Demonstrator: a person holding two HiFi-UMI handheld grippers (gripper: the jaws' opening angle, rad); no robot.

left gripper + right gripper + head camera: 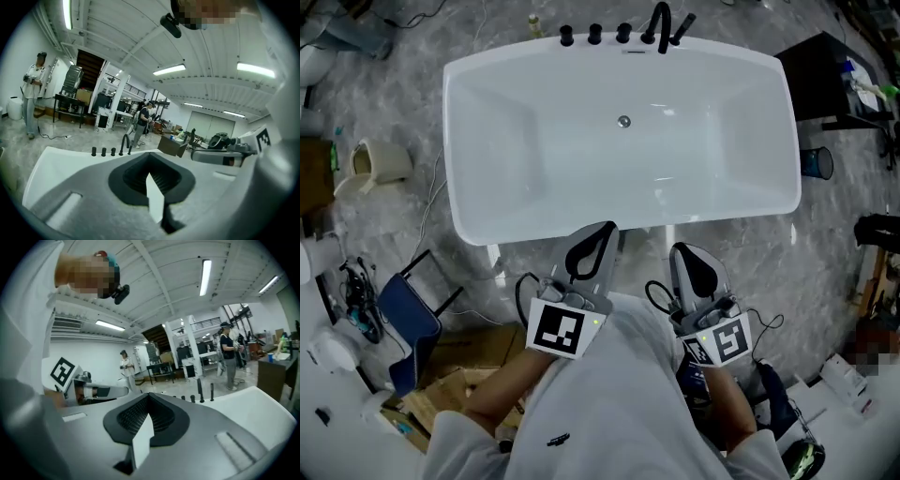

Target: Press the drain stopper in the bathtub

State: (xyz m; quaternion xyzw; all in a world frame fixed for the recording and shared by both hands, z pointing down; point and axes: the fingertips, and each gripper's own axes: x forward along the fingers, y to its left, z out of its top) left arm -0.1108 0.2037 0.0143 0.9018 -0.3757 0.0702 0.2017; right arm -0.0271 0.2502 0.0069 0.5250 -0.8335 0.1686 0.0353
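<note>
- We look down on the bathtub (487, 141), a smooth, glossy white shell with a broad rim and rounded corners. It stands on a grey, marbled floor (394, 94).
- The drain stopper (623, 121) is a small, round, shiny metal disc. It sits in the tub's flat bottom, close to the far wall and about midway along it.
- A row of matte black taps (594, 35) stands on the far rim, with a curved black spout (660, 22) beside them.
- Our left gripper (604, 228) has grey plastic jaws lined with black ribbed pads. In the left gripper view (149, 154) its tips meet, the pads bow out into a diamond-shaped hollow, and nothing is held there.
- Our right gripper (684, 251) is built alike. In its own view (149, 394) the tips are likewise together and the hollow is empty.
- Each carries a marker cube (558, 330) printed with black-and-white squares.
- Both grippers hang at the tub's near side, well apart from the stopper. The near rim and wall lie between.
- To the left sits a cream jug (380, 161), and lower left are a blue chair (405, 323) and a cardboard box (455, 394).
- To the right are a black table (820, 80) and a blue cup (816, 162).
- In the gripper views a person (33, 93) stands in the hall beyond the tub.
</note>
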